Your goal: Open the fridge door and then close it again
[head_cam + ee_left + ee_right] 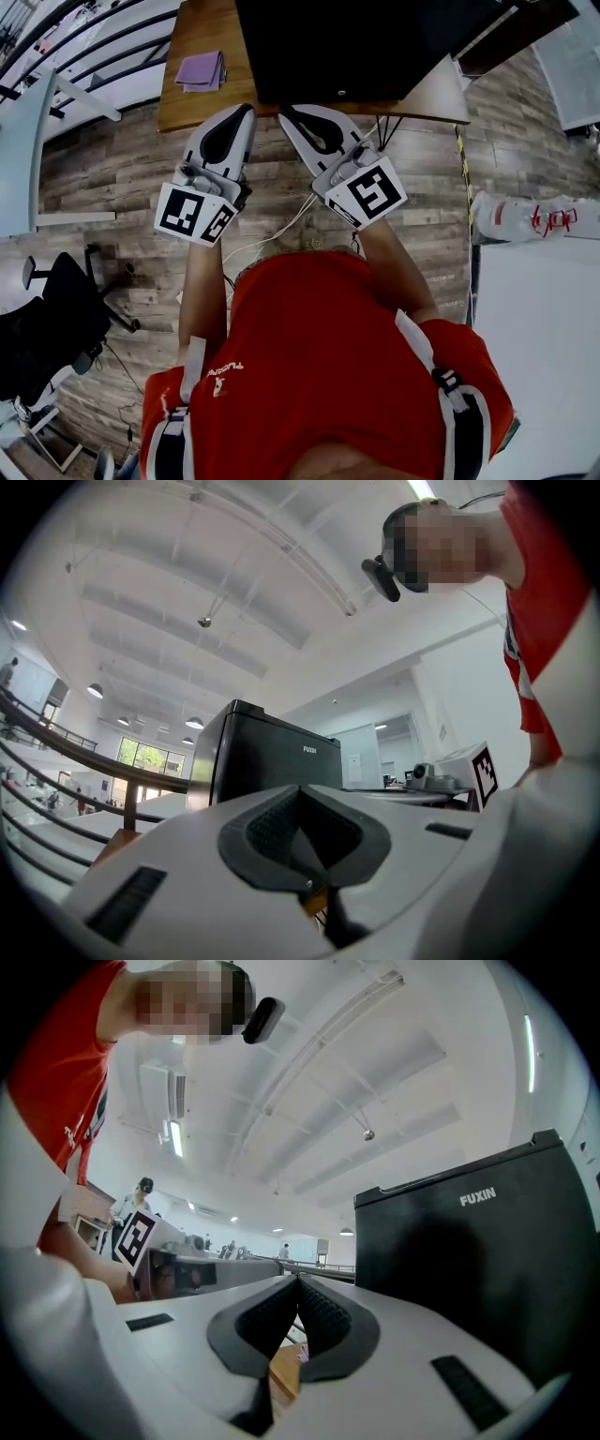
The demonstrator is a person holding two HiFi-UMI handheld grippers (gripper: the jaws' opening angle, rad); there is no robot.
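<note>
A small black fridge (347, 47) stands on a wooden table (202, 84) straight ahead, its door shut; it also shows as a black box in the left gripper view (258, 757) and the right gripper view (478, 1269). My left gripper (246, 111) is held in the air just short of the fridge's front left corner, jaws shut and empty. A little to its right my right gripper (284, 116) points at the fridge front, shut as well, with nothing between its pads. Neither gripper touches the fridge.
A purple cloth (200, 70) lies on the table left of the fridge. A black office chair (52, 319) stands at the lower left on the wood floor. White railings (84, 56) run at the upper left. A white counter (539, 328) is at the right.
</note>
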